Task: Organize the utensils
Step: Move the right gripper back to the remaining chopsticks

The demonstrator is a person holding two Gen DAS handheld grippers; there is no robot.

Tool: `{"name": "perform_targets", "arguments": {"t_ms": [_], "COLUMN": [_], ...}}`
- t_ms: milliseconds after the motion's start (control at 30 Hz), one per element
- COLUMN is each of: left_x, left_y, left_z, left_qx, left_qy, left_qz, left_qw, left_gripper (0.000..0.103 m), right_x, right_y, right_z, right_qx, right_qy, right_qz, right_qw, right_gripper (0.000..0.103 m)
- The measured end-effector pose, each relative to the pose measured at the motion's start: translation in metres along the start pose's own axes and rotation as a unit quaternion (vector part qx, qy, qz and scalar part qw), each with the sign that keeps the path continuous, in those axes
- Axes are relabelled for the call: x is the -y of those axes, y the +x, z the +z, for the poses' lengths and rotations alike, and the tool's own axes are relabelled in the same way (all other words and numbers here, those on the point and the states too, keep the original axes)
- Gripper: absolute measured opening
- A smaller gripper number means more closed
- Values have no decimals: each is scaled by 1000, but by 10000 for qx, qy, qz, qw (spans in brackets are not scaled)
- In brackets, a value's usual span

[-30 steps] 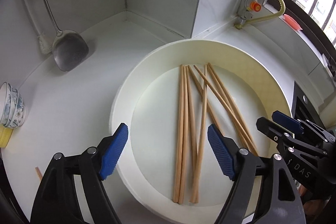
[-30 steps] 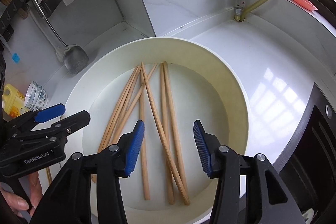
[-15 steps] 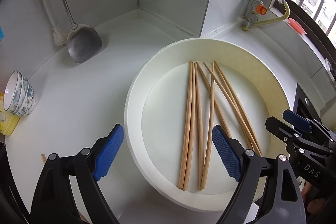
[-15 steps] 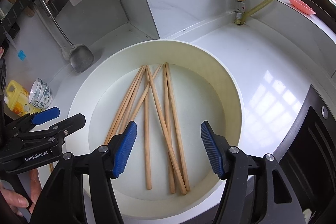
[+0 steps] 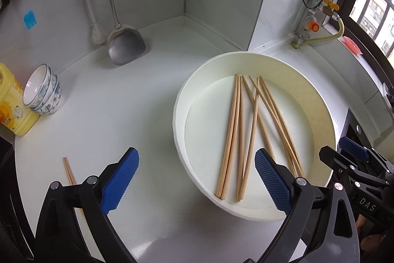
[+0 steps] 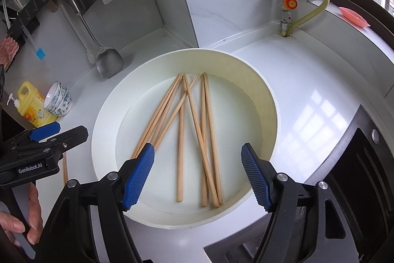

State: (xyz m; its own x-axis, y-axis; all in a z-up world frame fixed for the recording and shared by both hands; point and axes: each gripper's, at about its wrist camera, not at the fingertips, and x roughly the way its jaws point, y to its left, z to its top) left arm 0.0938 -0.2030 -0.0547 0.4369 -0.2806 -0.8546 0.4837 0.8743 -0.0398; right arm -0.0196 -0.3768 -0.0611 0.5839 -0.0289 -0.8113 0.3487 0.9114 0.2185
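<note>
At the far left of the white tabletop (image 5: 118,115) stands a yellow bottle (image 5: 11,110), with a stack of bowls (image 5: 43,90) tipped on its side just beside it. Behind them a blue brush (image 5: 30,19) hangs on the wall, and a steel spatula (image 5: 125,44) leans there with its blade on the tabletop. Nearer, a loose pair of chopsticks (image 5: 69,170) lies on the tabletop, partly hidden behind the left gripper (image 5: 195,179). That gripper's blue fingers (image 5: 120,180) are spread wide and opening, nothing between them; it hovers over the tabletop and the left rim of the basin (image 5: 179,100). The round cream basin holds the chopsticks in the basin (image 6: 182,130), about eight of them lying flat on its floor, fanned and crossing, ends close together at the far side. Over the basin's near edge hangs the right gripper (image 6: 197,176), its fingers (image 6: 139,176) also apart and opening, gripping nothing, the chopsticks below them. A hand (image 6: 22,221) shows at the lower left of the right view. Right of the basin, a gas valve (image 6: 287,1) with a yellow hose (image 6: 312,12) stands at the wall, and a pink dish (image 6: 353,16) lies on the sill.
</note>
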Motion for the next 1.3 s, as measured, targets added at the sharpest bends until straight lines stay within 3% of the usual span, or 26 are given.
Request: {"name": "perform_targets", "arguments": {"t_ms": [400,833,1167,1300], "left_x": [-28,-93,-164,-195], "left_y": [-42,-81,-108,-106], "left_z": [-40,-81,-127,-152], "left_qx": [67,237,302,278], "left_qy": [-492,-1203,-1295,-1294], "left_qz": [551,883,822,517], "left_qw": [9972,9885,9877,9899], "left_gripper": [95,95,96,96], "right_x": [-24,-106,-183,-216], "right_y": [-14,-15,-14,-9], "right_z": [-2,-9,-42,-72], "right_qx": [62,54,32,63], "right_qy": [-340,-1095,-1196,-1286], "right_qz": [573,1088,936,900], "right_qw": [9978,9880,9884,9876], "right_gripper": [72,72,72,72]}}
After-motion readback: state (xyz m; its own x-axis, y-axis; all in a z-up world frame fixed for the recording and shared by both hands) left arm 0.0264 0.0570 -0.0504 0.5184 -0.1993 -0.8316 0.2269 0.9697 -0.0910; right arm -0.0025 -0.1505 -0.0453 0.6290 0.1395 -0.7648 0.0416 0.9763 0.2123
